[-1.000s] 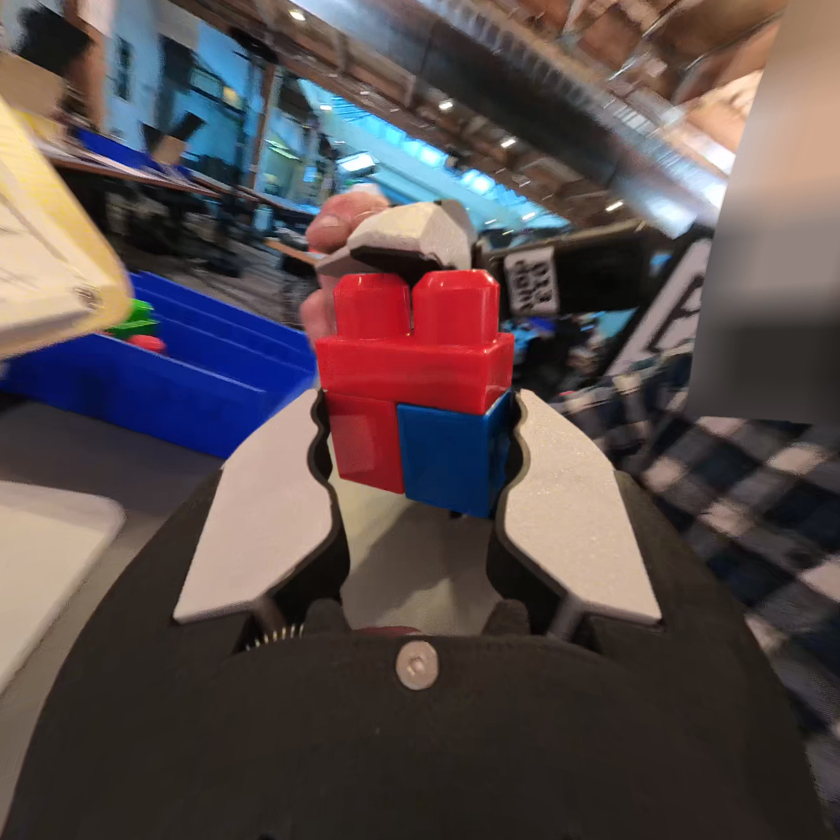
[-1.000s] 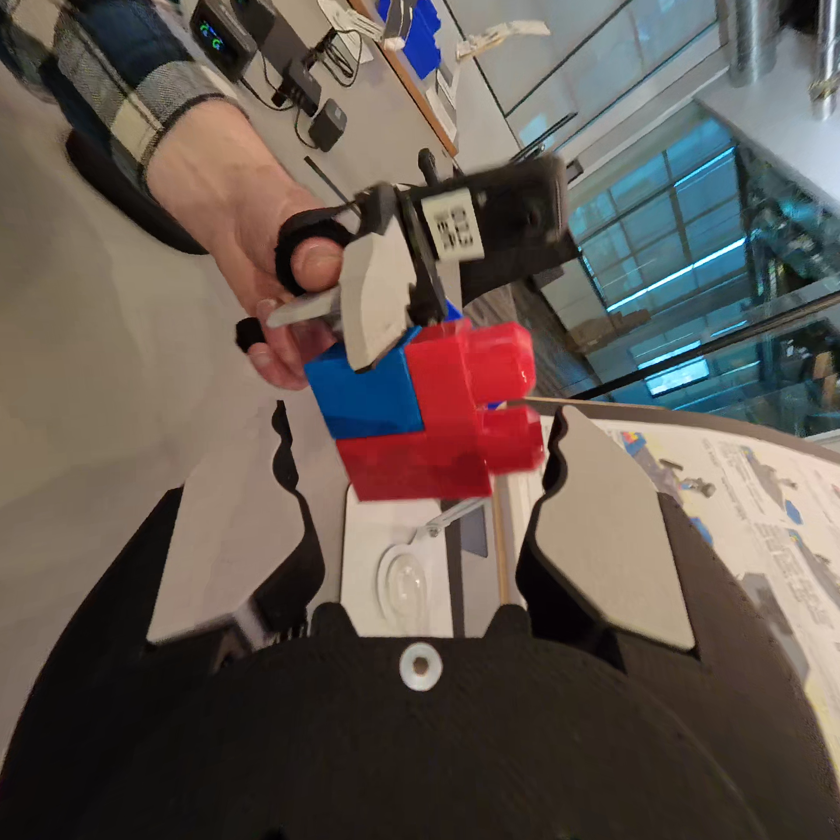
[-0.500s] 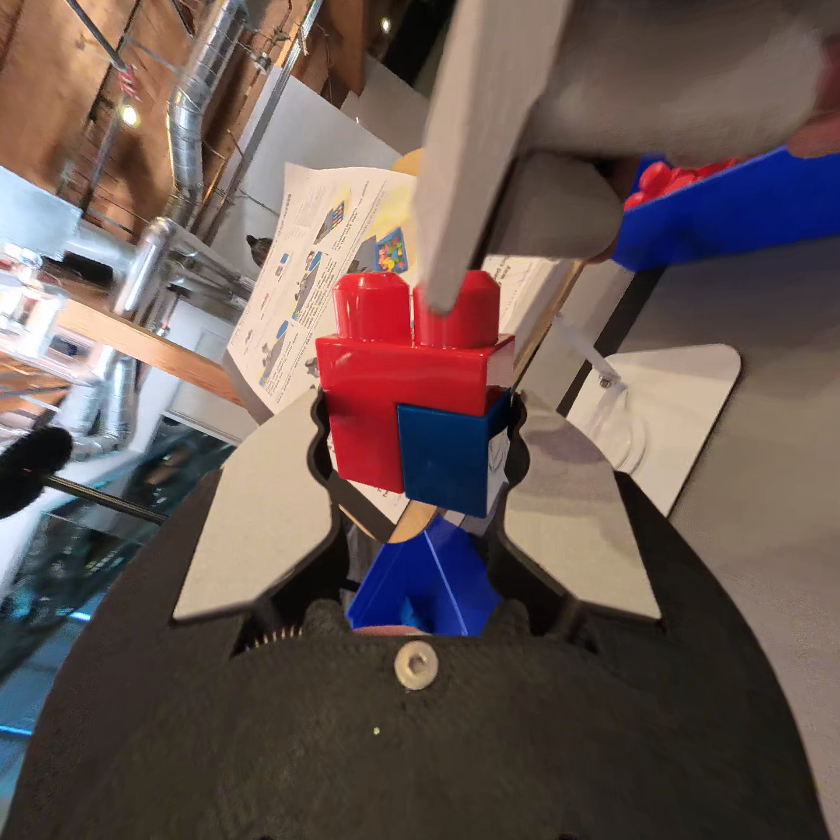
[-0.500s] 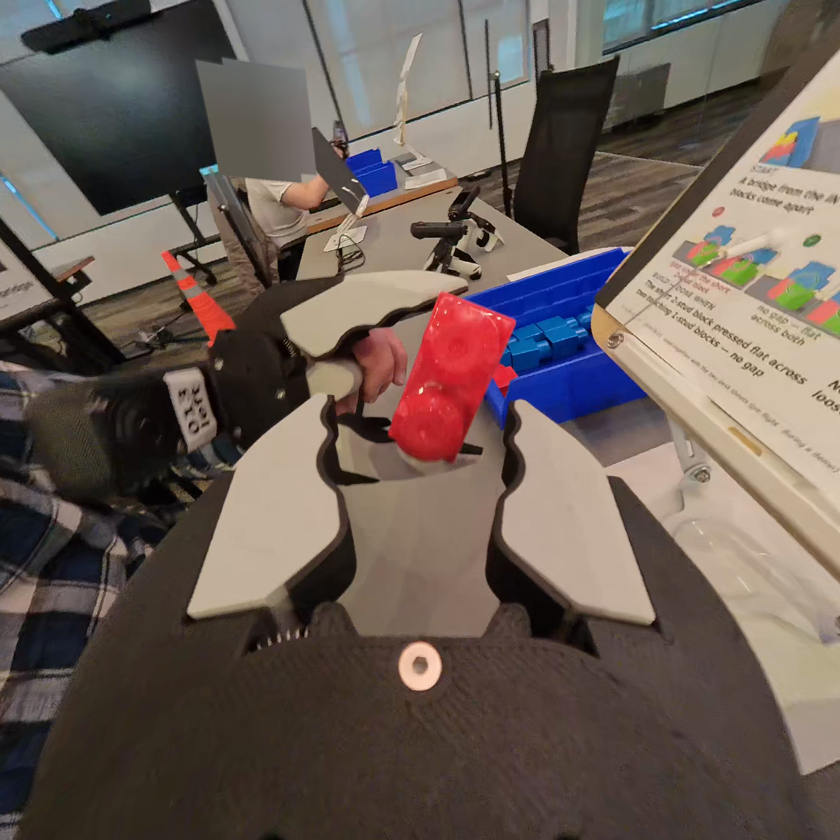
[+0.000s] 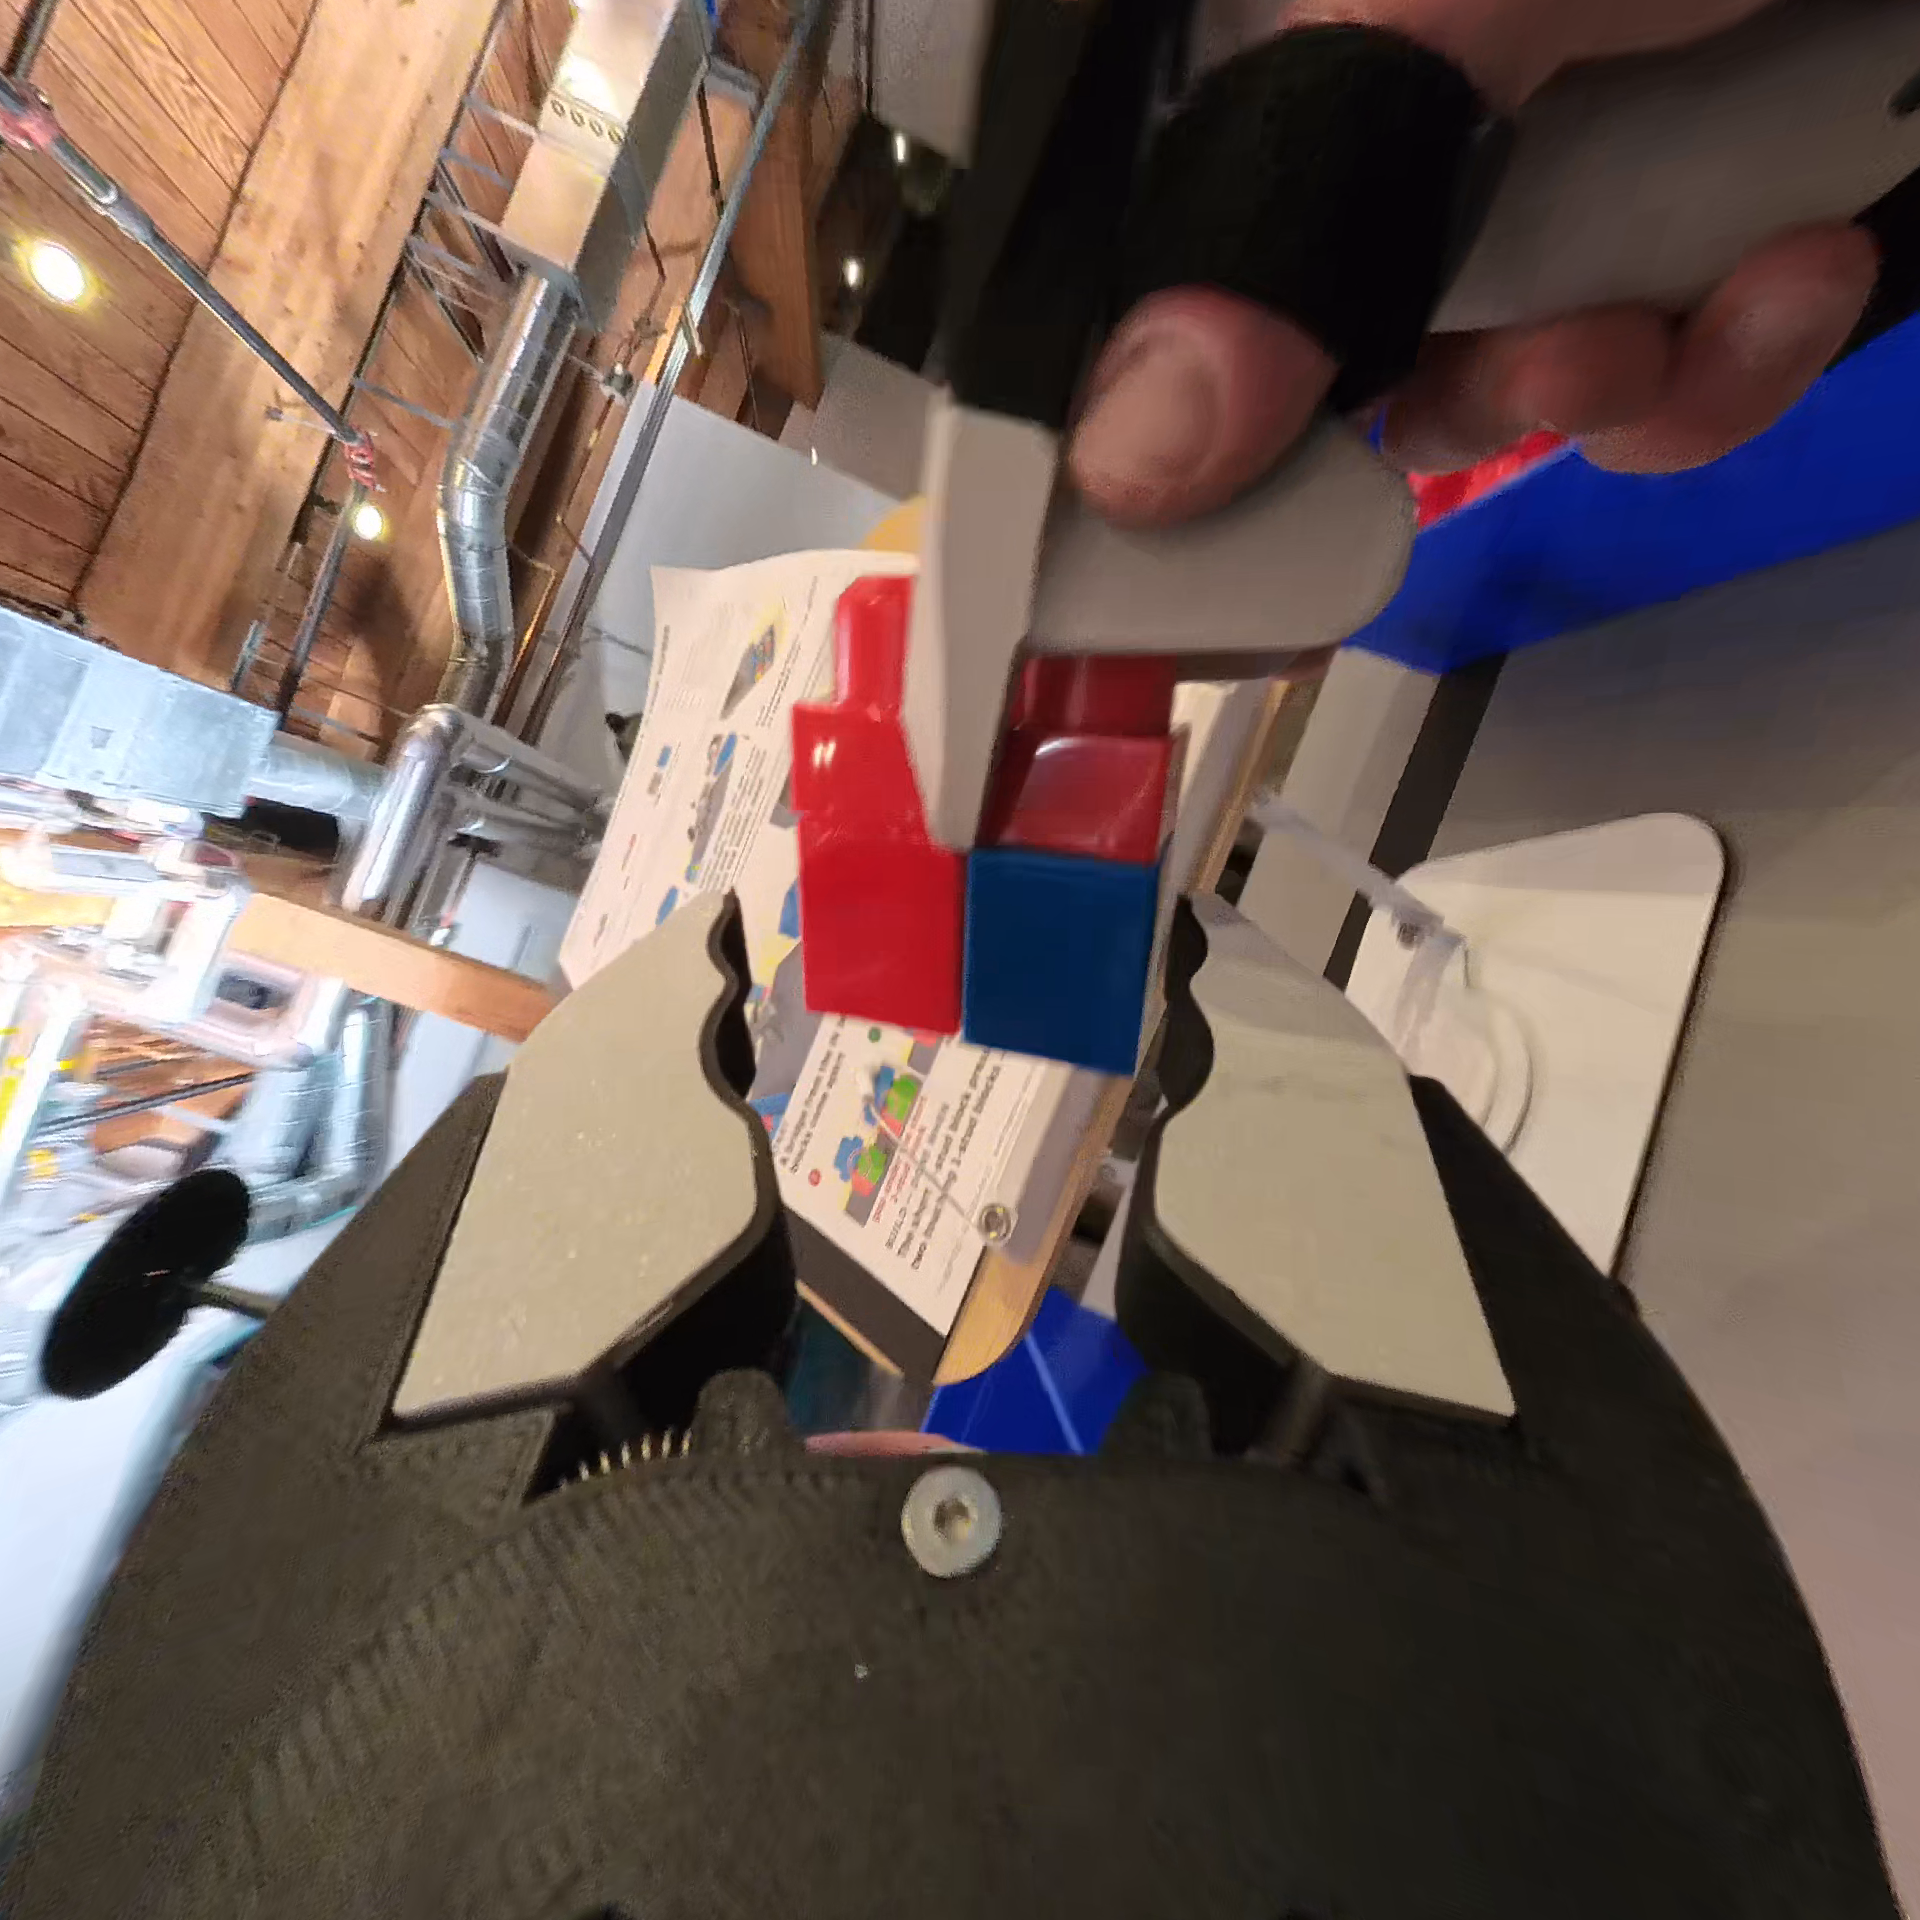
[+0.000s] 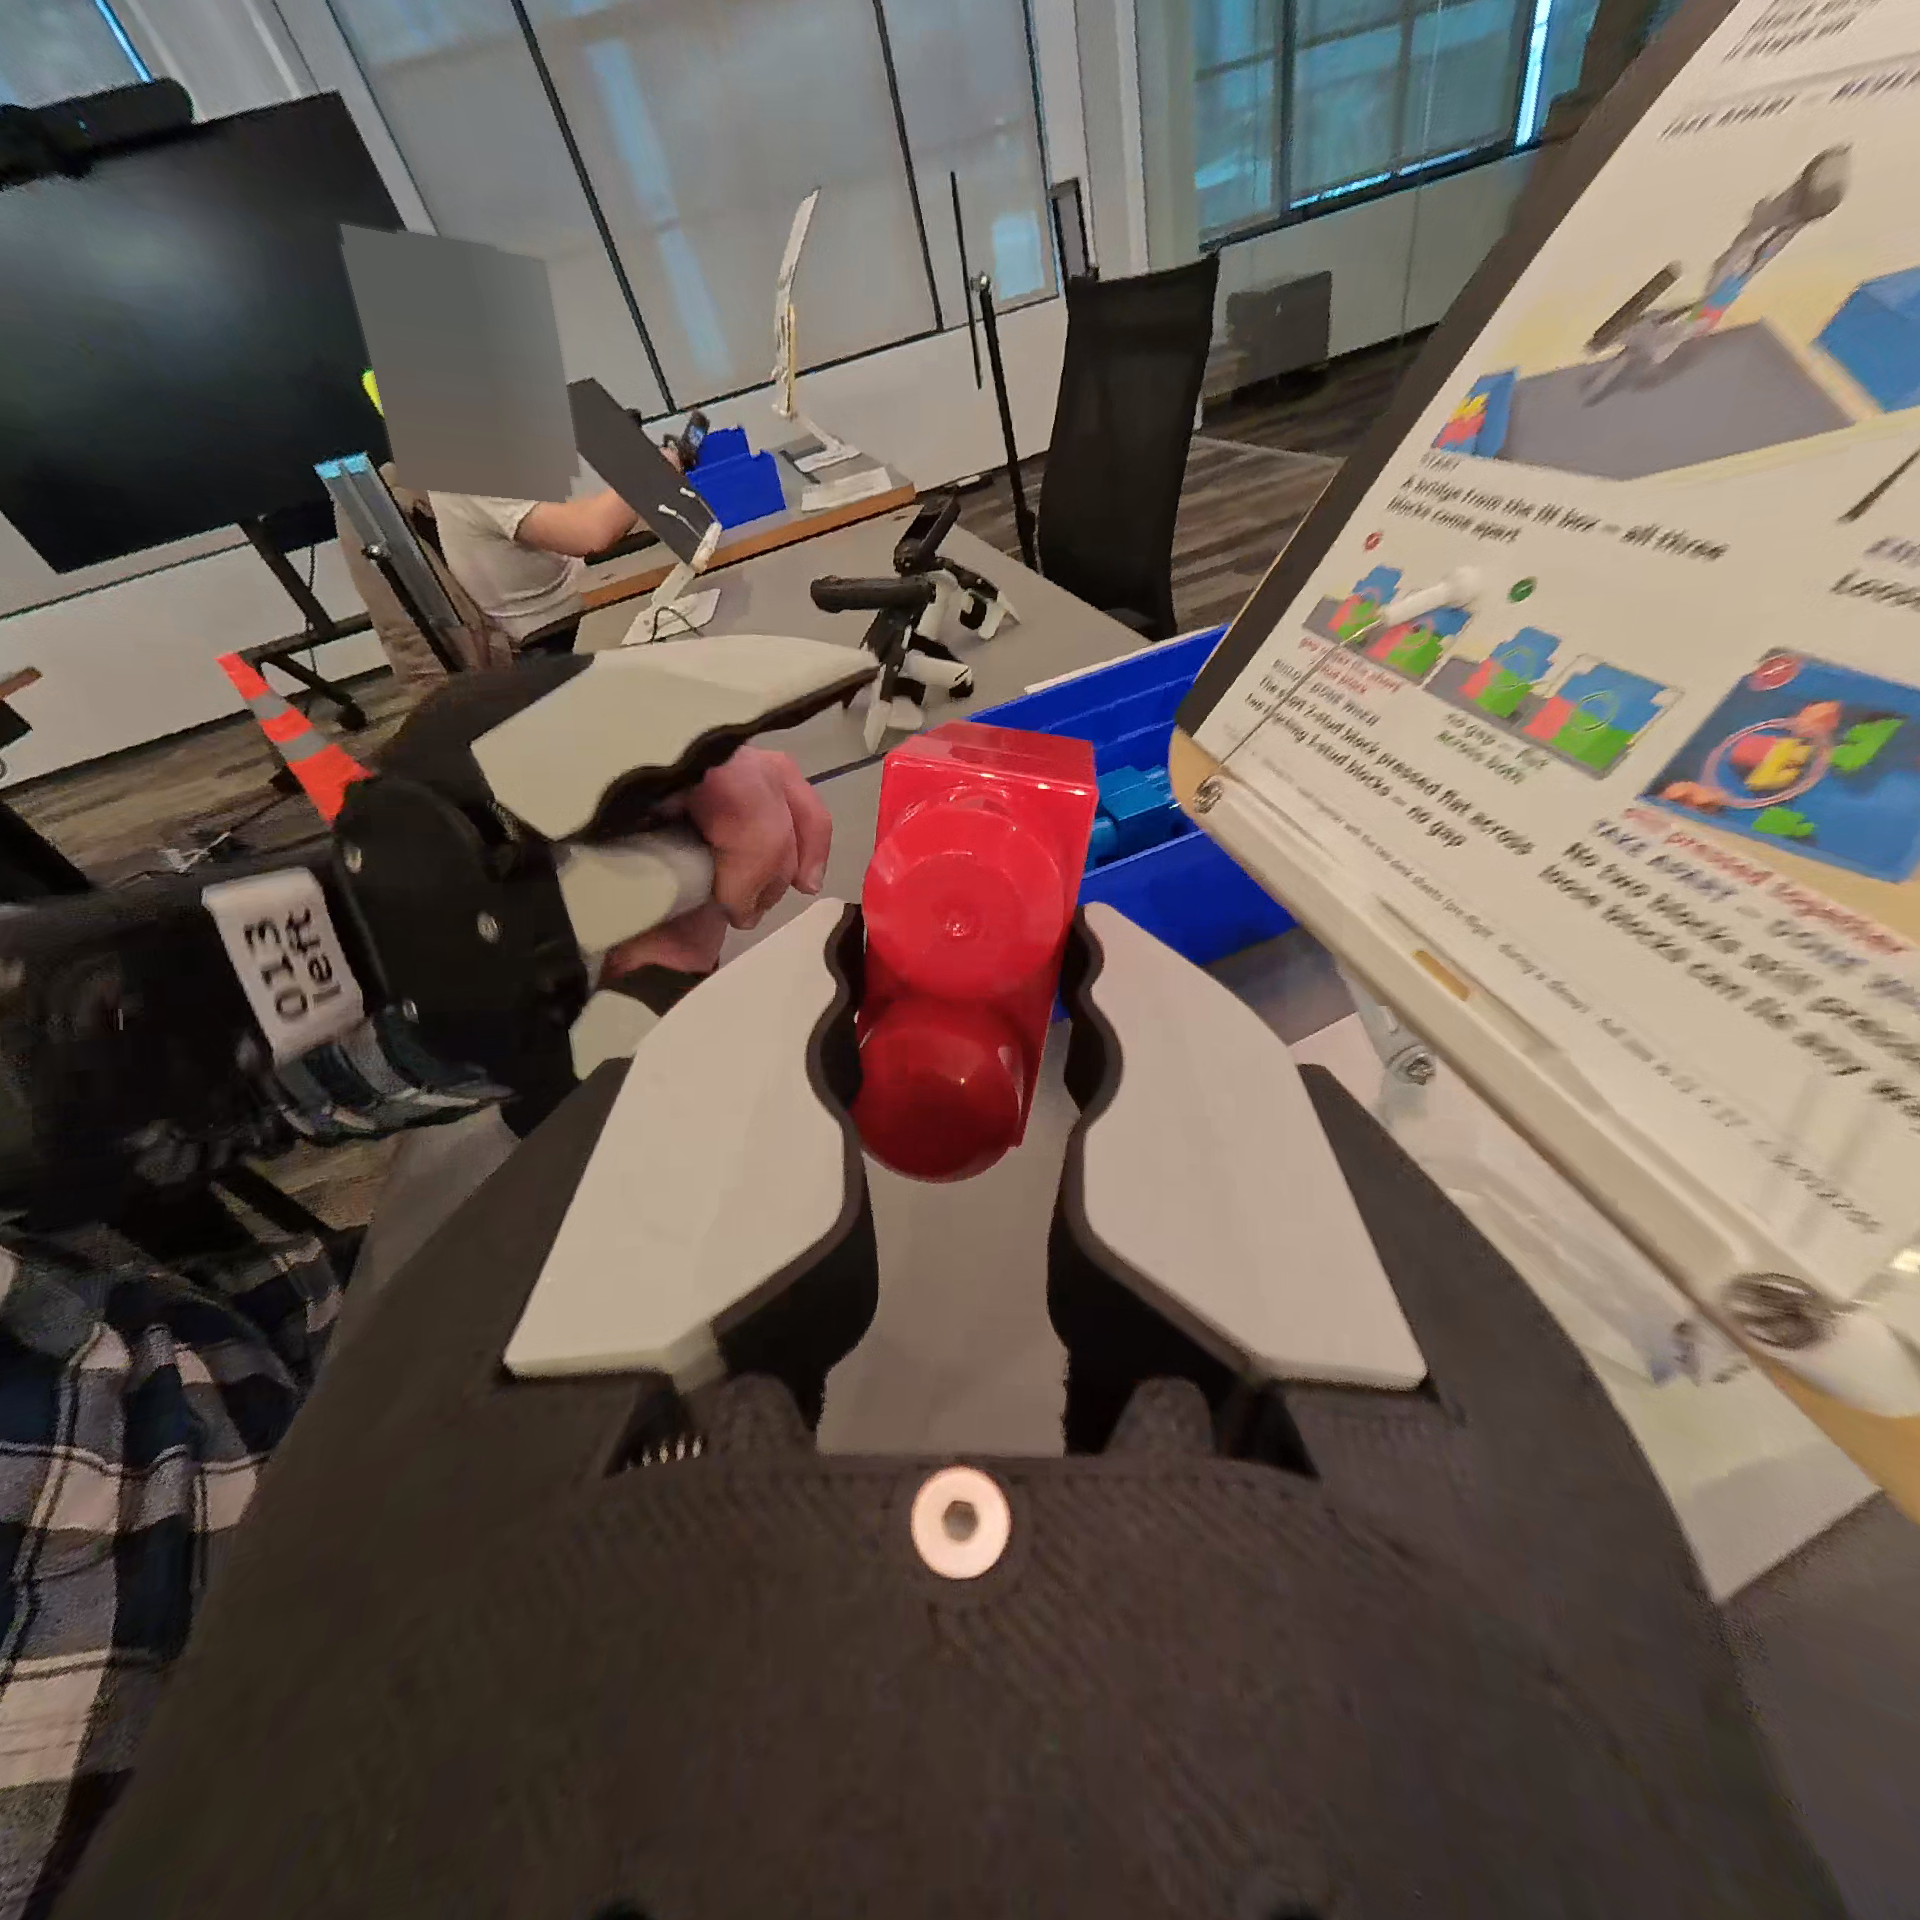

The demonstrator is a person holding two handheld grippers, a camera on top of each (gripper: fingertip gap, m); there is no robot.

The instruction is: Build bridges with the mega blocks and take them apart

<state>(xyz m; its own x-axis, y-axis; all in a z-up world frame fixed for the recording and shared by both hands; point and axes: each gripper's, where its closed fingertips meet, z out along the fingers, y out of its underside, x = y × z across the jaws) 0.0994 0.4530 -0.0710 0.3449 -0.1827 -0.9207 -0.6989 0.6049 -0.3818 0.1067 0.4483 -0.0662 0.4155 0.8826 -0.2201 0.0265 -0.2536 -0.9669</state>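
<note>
instruction board (image 6: 1558, 675) crowding right, blue bin (image 6: 1195, 883) behind

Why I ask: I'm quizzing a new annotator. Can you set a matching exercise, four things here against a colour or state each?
1. two-stud red block
2. bin
3. instruction board
4. traffic cone

A. orange with a grey band
B. propped at a tilt
C. blue
D. clamped in the right hand-held gripper

Pairs: 1-D, 2-C, 3-B, 4-A

Bright indoor light, motion blur, fisheye edges
</note>
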